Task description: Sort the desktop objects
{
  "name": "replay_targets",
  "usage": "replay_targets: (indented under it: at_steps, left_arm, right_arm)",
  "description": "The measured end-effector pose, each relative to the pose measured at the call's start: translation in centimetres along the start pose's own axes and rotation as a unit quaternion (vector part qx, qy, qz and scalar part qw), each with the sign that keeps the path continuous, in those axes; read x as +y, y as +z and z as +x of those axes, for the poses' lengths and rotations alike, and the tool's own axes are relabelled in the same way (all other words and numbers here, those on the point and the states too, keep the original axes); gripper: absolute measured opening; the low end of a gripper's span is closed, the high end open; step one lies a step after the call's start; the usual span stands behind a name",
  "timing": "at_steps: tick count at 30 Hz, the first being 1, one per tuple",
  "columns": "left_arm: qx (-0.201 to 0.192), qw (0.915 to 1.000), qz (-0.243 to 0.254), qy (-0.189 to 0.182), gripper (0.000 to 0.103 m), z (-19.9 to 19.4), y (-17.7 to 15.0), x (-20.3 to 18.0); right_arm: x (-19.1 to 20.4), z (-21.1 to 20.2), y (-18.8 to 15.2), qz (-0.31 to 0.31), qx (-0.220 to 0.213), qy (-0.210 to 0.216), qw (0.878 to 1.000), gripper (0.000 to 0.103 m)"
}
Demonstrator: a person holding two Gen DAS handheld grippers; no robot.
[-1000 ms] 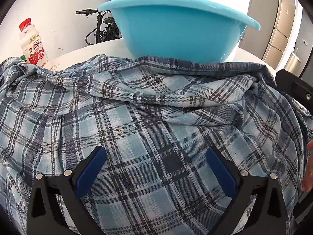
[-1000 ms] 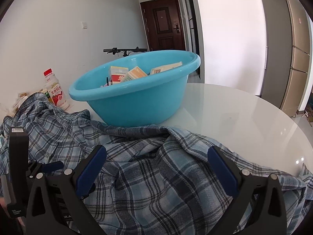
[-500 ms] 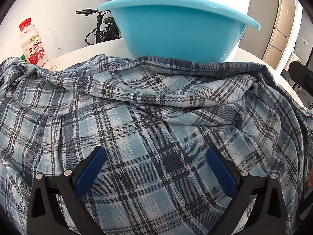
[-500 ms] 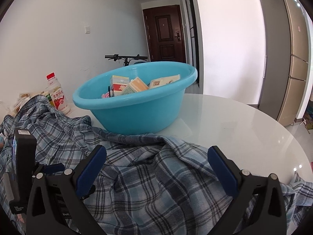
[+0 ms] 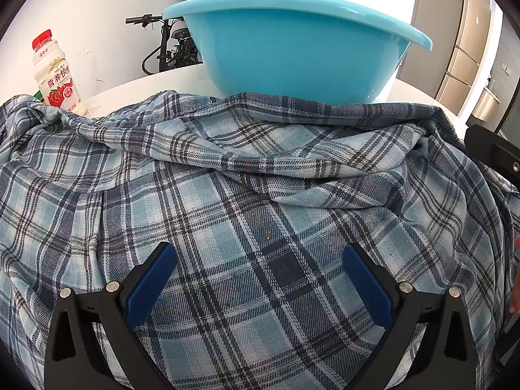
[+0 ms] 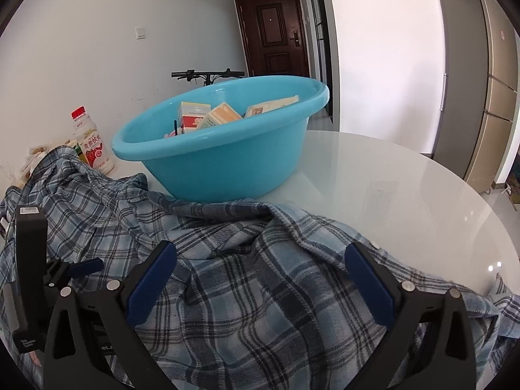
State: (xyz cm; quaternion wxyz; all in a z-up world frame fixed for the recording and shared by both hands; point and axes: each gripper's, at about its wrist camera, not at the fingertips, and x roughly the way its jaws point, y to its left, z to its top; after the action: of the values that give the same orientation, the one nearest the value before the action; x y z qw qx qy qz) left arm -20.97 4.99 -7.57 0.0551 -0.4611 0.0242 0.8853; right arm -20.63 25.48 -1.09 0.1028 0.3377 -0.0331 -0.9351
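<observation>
Plaid cloth in blue and white — a crumpled shirt point(image 5: 260, 214) — lies spread over the near part of the white round table point(image 6: 406, 195), its far edge bunched against the base of the turquoise basin point(image 6: 227, 162), which holds several small cartons point(image 6: 208, 115). Left gripper point(image 5: 260, 279) and right gripper point(image 6: 260, 279) both hang low over the shirt with jaws spread wide, nothing between them (contact with the fabric cannot be confirmed). Red-capped drink bottle point(image 5: 55, 71) stands upright beyond the shirt — left of the basin.
</observation>
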Motion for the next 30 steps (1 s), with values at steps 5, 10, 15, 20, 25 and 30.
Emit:
replay_targets:
  at_steps: [5,10,15,20,25,30]
  left_arm:
    - [0.000,1.0000,0.000,0.000,0.103,0.0,0.0,0.0]
    - [0.000,1.0000,0.000,0.000,0.103,0.0,0.0,0.0]
    - [0.000,1.0000,0.000,0.000,0.103,0.0,-0.1,0.0]
    - [0.000,1.0000,0.000,0.000,0.103,0.0,-0.1,0.0]
    - [0.000,1.0000,0.000,0.000,0.103,-0.1,-0.1,0.0]
    - [0.000,1.0000,0.000,0.000,0.103,-0.1,0.0,0.0]
  right_arm:
    - [-0.6,0.3,0.2,0.005,0.006,-0.002,1.000,0.103]
    - [-0.2,0.0,0.2,-0.006,0.009,0.006,1.000,0.103]
    - [0.0,-0.1,0.5,-0.021,0.012,-0.003,1.000,0.103]
    - [0.1,-0.4,1.0,-0.029,0.050,0.004,0.998,0.103]
    - [-0.7,-3.4,1.7,-0.050,0.063,-0.015,0.997,0.103]
    - [-1.9,-5.7,1.7,-0.050,0.071,-0.025,0.996,0.103]
